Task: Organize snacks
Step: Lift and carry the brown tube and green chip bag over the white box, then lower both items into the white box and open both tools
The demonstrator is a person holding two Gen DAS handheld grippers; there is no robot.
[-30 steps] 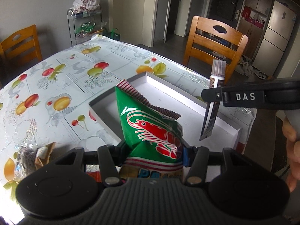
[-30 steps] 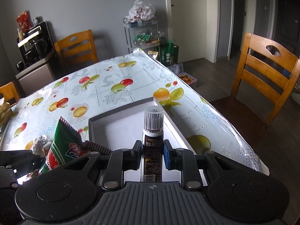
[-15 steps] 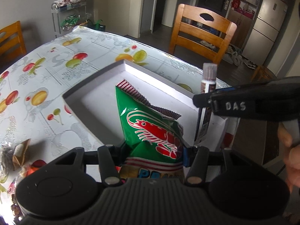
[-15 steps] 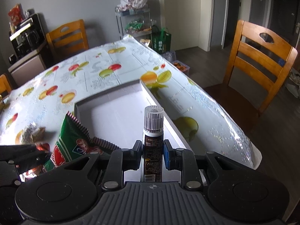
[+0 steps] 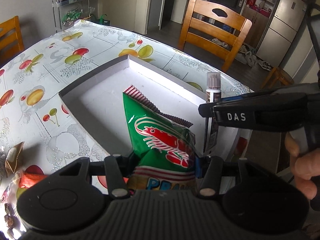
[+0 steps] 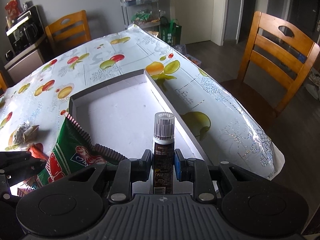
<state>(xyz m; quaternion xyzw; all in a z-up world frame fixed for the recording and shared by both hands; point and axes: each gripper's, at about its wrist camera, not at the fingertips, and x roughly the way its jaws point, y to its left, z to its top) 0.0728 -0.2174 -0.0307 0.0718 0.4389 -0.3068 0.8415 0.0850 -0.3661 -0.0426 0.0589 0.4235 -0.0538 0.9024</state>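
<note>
My left gripper is shut on a green prawn-cracker bag and holds it above the near part of a shallow white cardboard tray. The bag's crimped top points up and away. My right gripper is shut on a slim brown bottle with a clear ribbed cap, upright over the tray's near right side. In the left wrist view the right gripper and the bottle stand at the right, with a hand behind. The green bag shows at the lower left of the right wrist view.
The tray lies on a table with a fruit-print cloth. Loose wrapped snacks lie at its left, also seen as wrapped snacks from the right. Wooden chairs stand around; a wire rack is by the far wall.
Both grippers have come down and forward over the tray with their loads. The tray now sits larger and nearer in both views.
</note>
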